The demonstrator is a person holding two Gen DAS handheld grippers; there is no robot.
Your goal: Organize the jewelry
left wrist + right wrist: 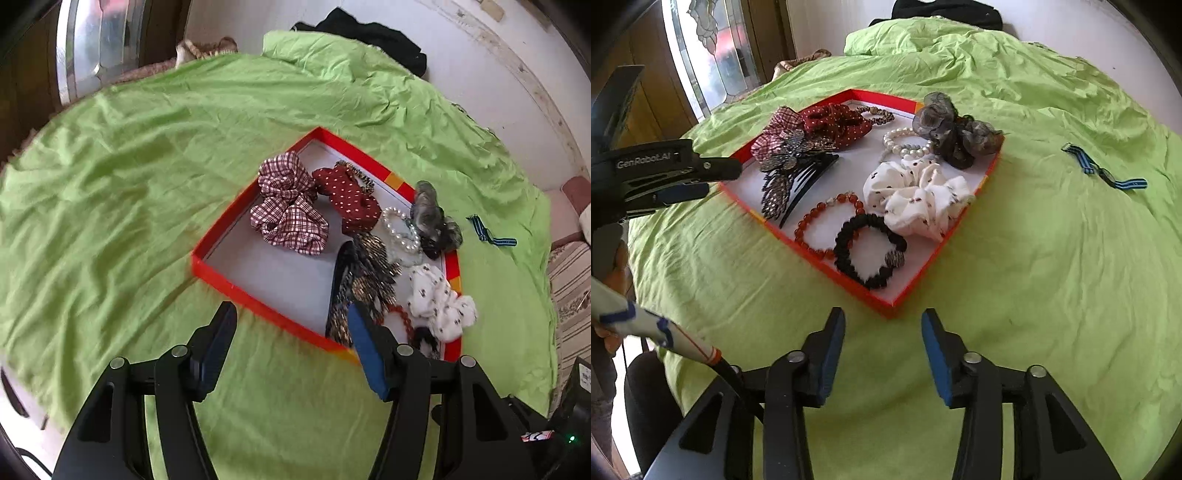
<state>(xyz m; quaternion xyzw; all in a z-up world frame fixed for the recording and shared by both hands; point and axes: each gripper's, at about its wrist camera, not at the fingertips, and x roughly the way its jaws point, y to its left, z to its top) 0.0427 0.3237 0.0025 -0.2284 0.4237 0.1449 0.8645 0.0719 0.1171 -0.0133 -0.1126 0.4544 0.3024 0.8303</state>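
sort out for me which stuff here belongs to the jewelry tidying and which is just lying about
Job: red tray, pearl bracelet, red bead bracelet, black scrunchie, white scrunchie, striped band outside the tray.

Lying about: green sheet, black cloth.

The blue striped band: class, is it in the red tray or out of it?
Out. The blue striped band lies on the green sheet, apart from the red tray, whose other hair pieces sit inside its rim.
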